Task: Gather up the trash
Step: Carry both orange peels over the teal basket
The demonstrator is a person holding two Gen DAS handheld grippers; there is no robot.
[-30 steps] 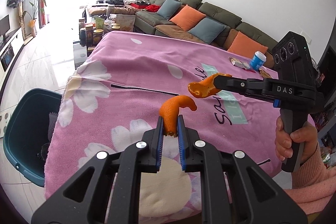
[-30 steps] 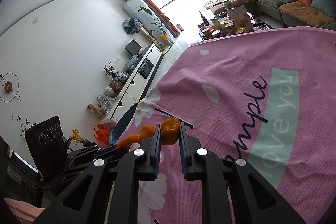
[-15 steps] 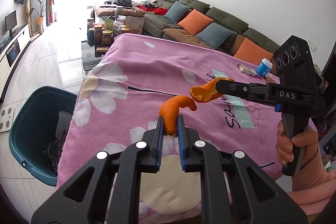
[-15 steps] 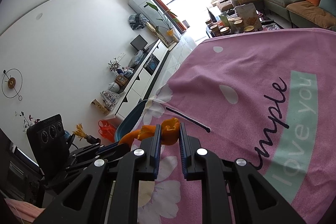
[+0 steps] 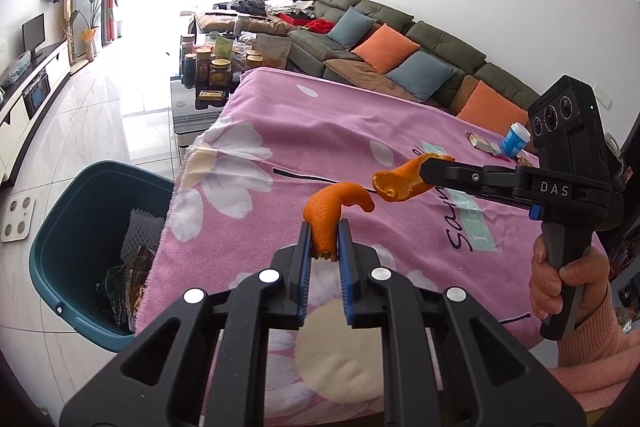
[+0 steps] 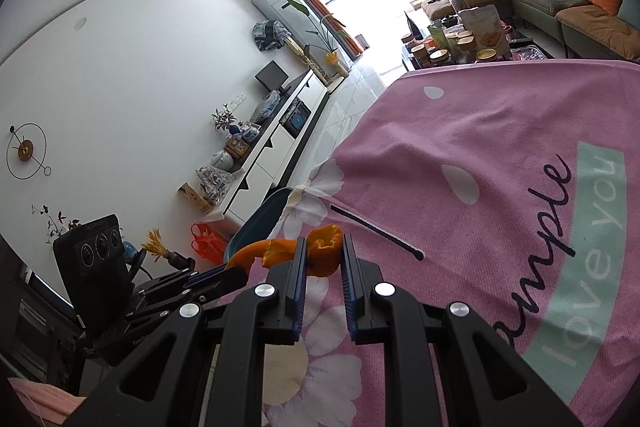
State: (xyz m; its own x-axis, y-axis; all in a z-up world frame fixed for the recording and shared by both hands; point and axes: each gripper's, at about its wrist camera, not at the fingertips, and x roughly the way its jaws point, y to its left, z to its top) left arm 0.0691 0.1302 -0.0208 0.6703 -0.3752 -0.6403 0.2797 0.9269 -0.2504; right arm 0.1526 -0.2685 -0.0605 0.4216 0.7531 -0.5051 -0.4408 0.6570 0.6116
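Note:
My left gripper (image 5: 324,241) is shut on a curled orange peel (image 5: 330,213) and holds it above the pink flowered cloth (image 5: 320,147). My right gripper (image 6: 323,259) is shut on a second orange peel (image 6: 326,255); in the left wrist view that gripper (image 5: 426,173) comes in from the right with its peel (image 5: 400,181) just right of mine. The left gripper (image 6: 224,277) and its peel (image 6: 250,251) show low left in the right wrist view. A teal bin (image 5: 52,251) with trash inside stands on the floor left of the table.
A blue-and-white cup (image 5: 516,141) and wrappers (image 5: 484,145) lie at the table's far right edge. A low table with jars (image 5: 212,67) and a green sofa (image 5: 400,43) stand beyond. A white floor scale (image 5: 18,219) lies by the bin.
Both grippers, each still holding its peel, have moved left toward the bin side of the table. The bin shows more fully in the left wrist view.

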